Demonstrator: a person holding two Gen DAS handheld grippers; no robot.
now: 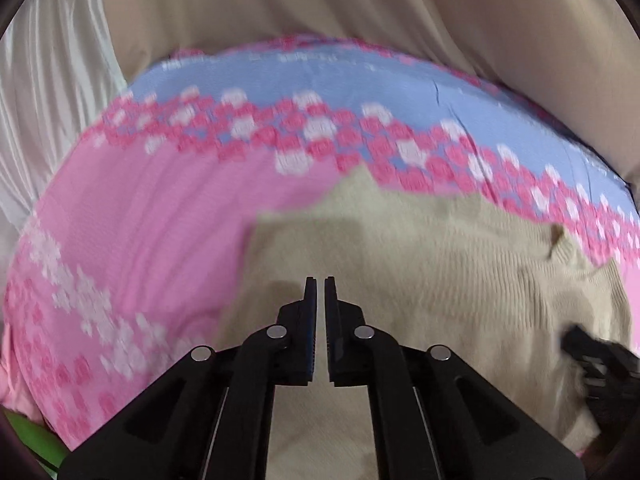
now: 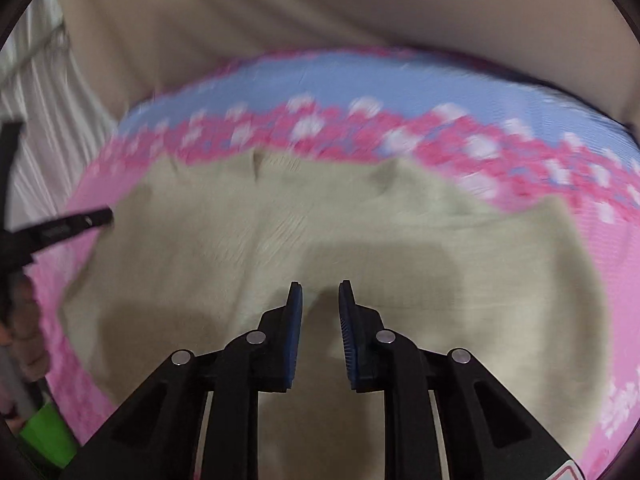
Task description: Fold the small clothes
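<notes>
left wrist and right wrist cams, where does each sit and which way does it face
Left wrist: on the left gripper, looking along nearly closed, empty jaws, down at the beige garment; right gripper at the right edge.
Right wrist: on the right gripper, jaws slightly apart, above the same garment; left gripper at the left edge.
Shared: garment, pink and blue floral bedspread, beige curtain.

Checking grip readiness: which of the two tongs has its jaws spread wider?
The right tongs: a clear gap shows between their blue pads over the beige garment. The left tongs are nearly closed.
</notes>
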